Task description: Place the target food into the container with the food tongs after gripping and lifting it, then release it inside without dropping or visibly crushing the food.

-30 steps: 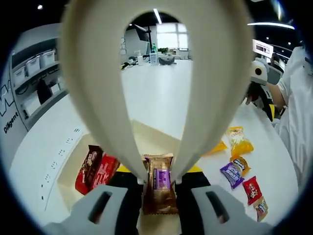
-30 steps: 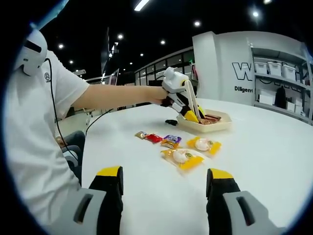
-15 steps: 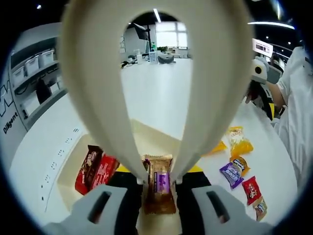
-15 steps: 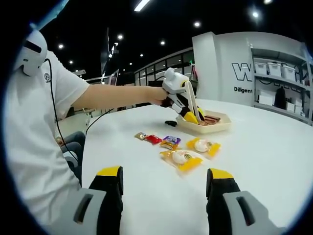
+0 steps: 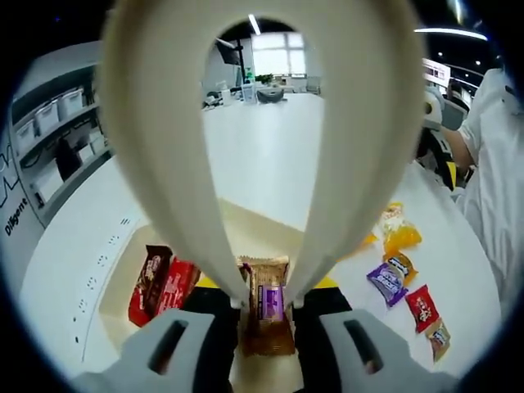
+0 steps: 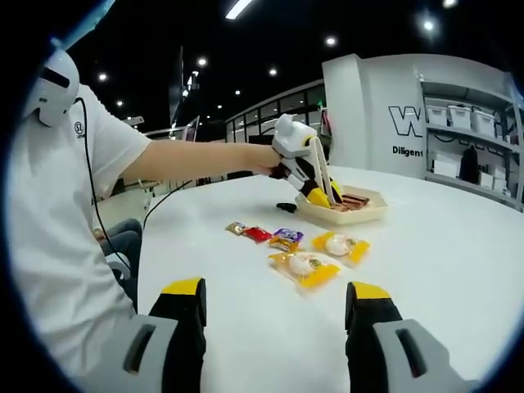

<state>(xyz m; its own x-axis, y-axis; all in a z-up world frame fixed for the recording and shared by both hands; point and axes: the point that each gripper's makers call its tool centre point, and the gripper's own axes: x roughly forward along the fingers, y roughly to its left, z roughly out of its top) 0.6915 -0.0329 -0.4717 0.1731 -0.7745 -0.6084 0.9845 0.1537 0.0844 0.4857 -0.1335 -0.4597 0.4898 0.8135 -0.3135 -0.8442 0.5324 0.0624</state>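
Note:
My left gripper is shut on a pair of cream food tongs, whose two arms rise wide through the left gripper view. Between the tong tips sits a brown and purple snack packet, held over the cream tray. Two red packets lie in the tray's left part. In the right gripper view the left gripper and its tongs lean into the tray. My right gripper stands open over the white table with nothing between its fingers.
Loose snacks lie on the table beside the tray: two yellow packets, a purple one and a red one. A person in white sits at the table's left edge. Shelves with bins line the far wall.
The left gripper view has shifted slightly. The tongs still hold the brown packet over the tray, and the right gripper has not moved.

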